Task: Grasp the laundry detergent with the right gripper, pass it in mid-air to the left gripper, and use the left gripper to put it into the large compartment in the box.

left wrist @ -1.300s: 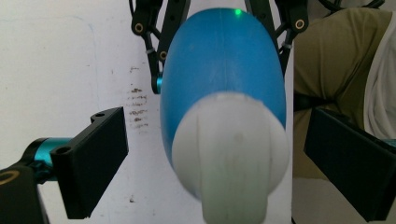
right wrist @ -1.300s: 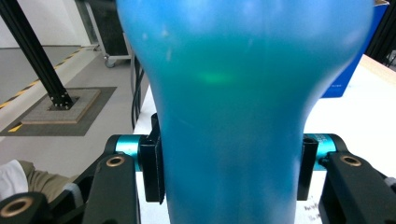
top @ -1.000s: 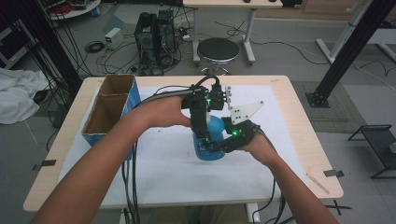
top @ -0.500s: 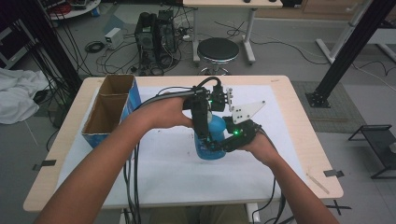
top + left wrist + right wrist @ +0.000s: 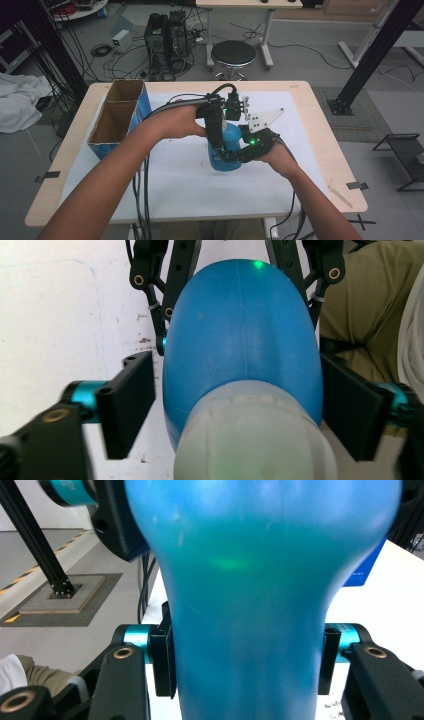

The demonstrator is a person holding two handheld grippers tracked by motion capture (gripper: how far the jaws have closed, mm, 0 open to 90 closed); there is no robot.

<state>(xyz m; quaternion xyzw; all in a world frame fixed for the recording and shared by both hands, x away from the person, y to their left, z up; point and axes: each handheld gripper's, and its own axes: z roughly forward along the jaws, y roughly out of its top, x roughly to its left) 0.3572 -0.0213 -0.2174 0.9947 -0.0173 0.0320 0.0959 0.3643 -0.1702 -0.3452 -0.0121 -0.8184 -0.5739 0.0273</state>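
White paper covers the worktop (image 5: pixel 165 190) whose middle bears a blue plastic bottle with a pale cap (image 5: pixel 227 150), gripped low by the right gripper (image 5: pixel 231 156) while the left gripper (image 5: pixel 216 142), fingers just closing, should centre on the cap before squeezing.

A blue bottle (image 5: pixel 227 150) with a whitish cap (image 5: pixel 250 440), on a white mat (image 5: pixel 175 185).
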